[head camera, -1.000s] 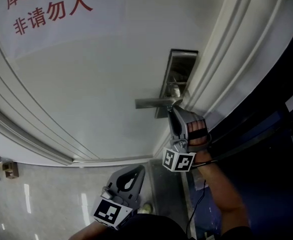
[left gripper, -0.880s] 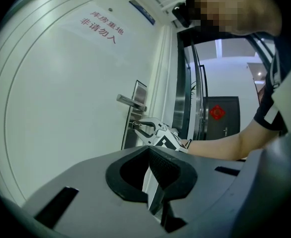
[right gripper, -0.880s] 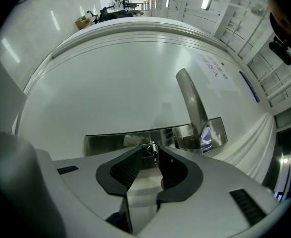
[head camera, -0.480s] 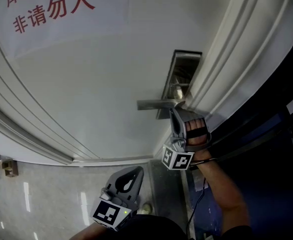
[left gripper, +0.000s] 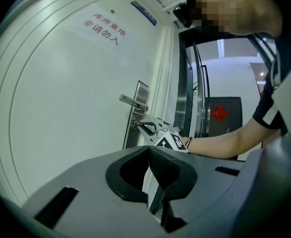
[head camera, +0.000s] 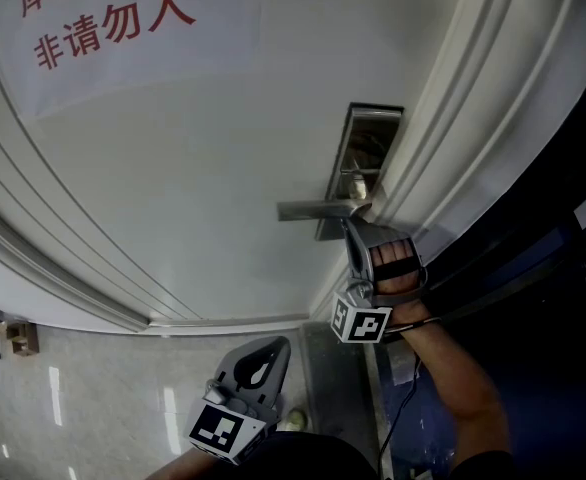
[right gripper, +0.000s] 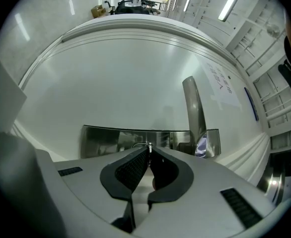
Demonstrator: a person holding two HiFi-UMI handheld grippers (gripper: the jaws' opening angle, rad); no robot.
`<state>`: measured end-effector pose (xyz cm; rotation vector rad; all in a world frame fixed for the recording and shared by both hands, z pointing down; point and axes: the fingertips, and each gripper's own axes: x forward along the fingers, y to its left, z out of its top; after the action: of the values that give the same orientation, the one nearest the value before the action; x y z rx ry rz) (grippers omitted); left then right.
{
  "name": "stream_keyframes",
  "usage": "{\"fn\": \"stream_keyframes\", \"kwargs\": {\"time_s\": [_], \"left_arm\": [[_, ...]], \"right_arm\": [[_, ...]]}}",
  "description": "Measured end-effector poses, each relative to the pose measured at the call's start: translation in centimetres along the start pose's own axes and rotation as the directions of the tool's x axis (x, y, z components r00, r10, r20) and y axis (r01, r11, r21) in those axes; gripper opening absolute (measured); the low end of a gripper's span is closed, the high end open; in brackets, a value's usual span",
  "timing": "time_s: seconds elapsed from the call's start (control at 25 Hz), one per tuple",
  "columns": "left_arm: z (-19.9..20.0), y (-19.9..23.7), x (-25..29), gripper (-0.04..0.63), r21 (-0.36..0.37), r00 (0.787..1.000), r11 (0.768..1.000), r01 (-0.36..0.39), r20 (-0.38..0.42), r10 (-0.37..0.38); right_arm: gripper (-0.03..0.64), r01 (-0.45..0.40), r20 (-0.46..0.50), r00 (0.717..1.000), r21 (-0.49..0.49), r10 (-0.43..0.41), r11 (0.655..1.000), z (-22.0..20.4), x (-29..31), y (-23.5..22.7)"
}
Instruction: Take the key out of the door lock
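The white door (head camera: pixel 173 178) carries a steel lock plate (head camera: pixel 369 130) with a lever handle (head camera: pixel 311 209). My right gripper (head camera: pixel 354 224) sits just under the handle, against the plate, with a hand behind it. In the right gripper view its jaws (right gripper: pixel 149 150) are shut on a small metal key (right gripper: pixel 149 145) that stands at the lock plate (right gripper: pixel 106 139), left of the handle (right gripper: pixel 195 110). My left gripper (head camera: pixel 278 341) hangs low by the door's foot, shut on nothing. In its own view the left gripper (left gripper: pixel 150 151) faces the handle (left gripper: pixel 133 101) and the right gripper (left gripper: pixel 138 126).
A paper sign (head camera: pixel 113 23) with red characters is stuck on the door's upper left. The white door frame moulding (head camera: pixel 473 98) runs along the right, with a dark opening (head camera: pixel 563 298) beyond it. Pale floor tiles (head camera: pixel 73 398) lie at the lower left.
The head view has shifted a little. The right gripper stays shut at the lock under the handle. The left gripper has not moved.
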<state>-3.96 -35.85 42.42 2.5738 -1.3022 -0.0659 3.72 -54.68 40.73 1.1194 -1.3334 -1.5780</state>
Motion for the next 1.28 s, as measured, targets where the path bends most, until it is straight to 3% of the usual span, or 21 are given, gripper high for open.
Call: {"fn": "stream_keyframes", "kwargs": {"time_s": [0.44, 0.68, 1.0, 1.28], "left_arm": [[0.1, -1.0, -0.4, 0.006, 0.003, 1.000, 1.000, 0.020, 0.006, -0.020], [0.1, -2.6, -0.7, 0.006, 0.017, 0.999, 0.999, 0.044, 0.009, -0.044], [0.8, -5.2, -1.9, 0.006, 0.060, 0.997, 0.996, 0.064, 0.029, -0.066], [1.6, -7.5, -2.8, 0.006, 0.089, 0.995, 0.993, 0.078, 0.051, -0.082]], "right_arm": [[0.021, -0.011, 0.009, 1.000, 0.004, 0.011, 1.000, 0.5, -3.1, 0.2], [0.021, -0.019, -0.007, 1.000, 0.079, 0.020, 0.997, 0.5, -5.7, -1.4], [0.021, -0.079, 0.029, 0.997, 0.138, 0.076, 0.987, 2.6, -10.9, -3.5], [0.021, -0.121, 0.061, 0.992, 0.127, 0.114, 0.984, 4.0, -14.6, -4.8]]}}
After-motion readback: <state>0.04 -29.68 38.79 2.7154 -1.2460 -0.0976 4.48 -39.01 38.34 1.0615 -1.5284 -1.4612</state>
